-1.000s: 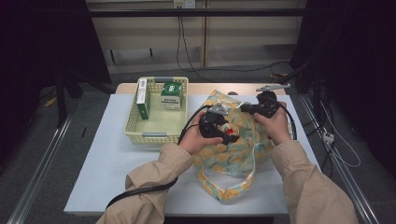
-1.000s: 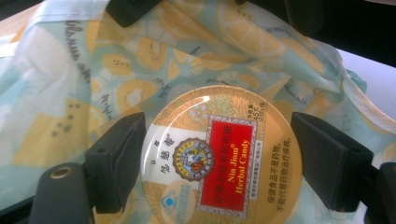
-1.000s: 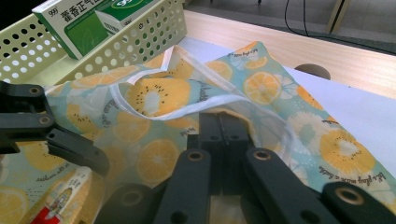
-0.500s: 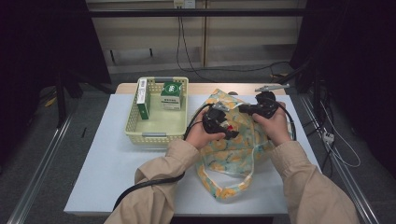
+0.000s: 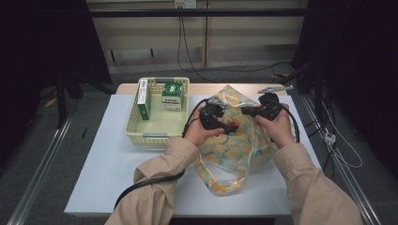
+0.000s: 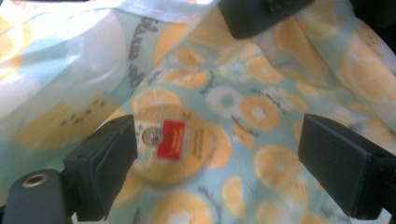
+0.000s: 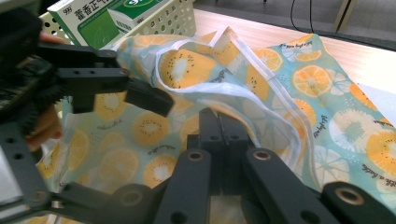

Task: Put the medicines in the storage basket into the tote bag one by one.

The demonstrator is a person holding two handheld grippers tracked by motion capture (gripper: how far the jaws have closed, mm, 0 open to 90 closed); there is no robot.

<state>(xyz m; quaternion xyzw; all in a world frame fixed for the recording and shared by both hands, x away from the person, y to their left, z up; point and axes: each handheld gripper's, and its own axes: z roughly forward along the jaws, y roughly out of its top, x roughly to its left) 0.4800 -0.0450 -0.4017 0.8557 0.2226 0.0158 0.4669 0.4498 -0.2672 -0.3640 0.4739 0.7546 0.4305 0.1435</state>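
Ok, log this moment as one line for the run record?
left claw: open, has just been opening, inside bag over round item | right claw: shut on bag rim | basket: two boxes inside

A recording lab: a white-topped worktop [image 5: 117, 159] stands alone on grey floor between metal floor rails [image 5: 42, 164], with black curtains [image 5: 42, 42] hung left and right, cables [image 5: 180, 42] trailing down the far wall from a socket [image 5: 184, 3], and a power strip [image 5: 330, 138] at right.

Two hand-held grippers [image 5: 220, 123] [image 5: 248, 111] over fruit-print bag [image 5: 237, 145]
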